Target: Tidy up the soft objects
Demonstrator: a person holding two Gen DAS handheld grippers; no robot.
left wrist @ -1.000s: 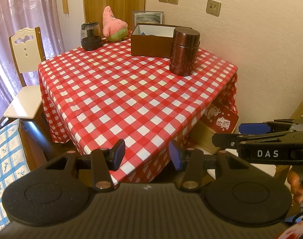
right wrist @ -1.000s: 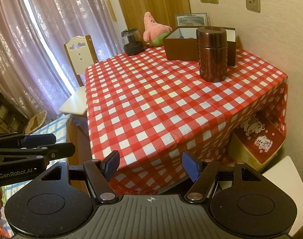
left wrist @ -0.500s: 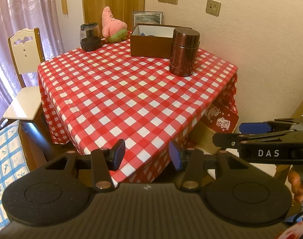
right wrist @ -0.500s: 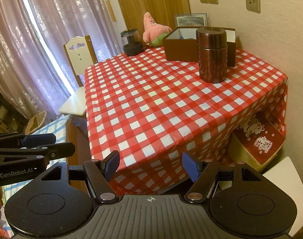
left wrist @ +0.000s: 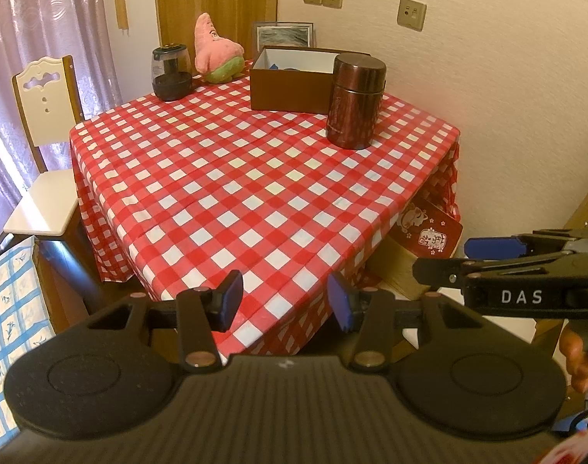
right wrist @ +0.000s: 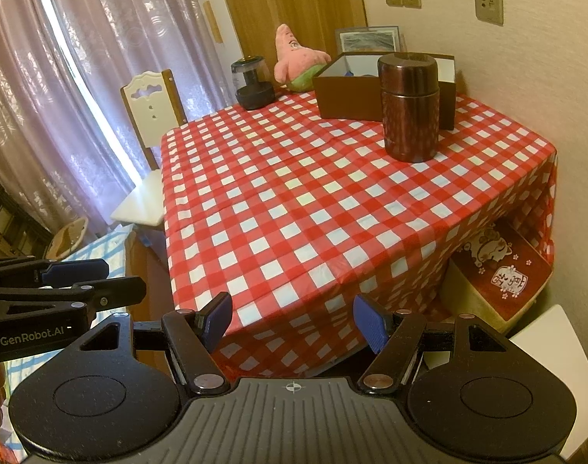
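While both jaws gape, pink plush [left wrist: 216,49] sits beside box [left wrist: 290,89].

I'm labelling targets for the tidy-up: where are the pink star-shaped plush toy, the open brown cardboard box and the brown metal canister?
pink star-shaped plush toy [left wrist: 216,52], left wrist view, pink belly.
open brown cardboard box [left wrist: 290,91], left wrist view, front wall.
brown metal canister [right wrist: 409,112], right wrist view, side wall.

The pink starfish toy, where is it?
In both views the toy sits at the table's far edge, between the grinder on its left and the brown box on its right.
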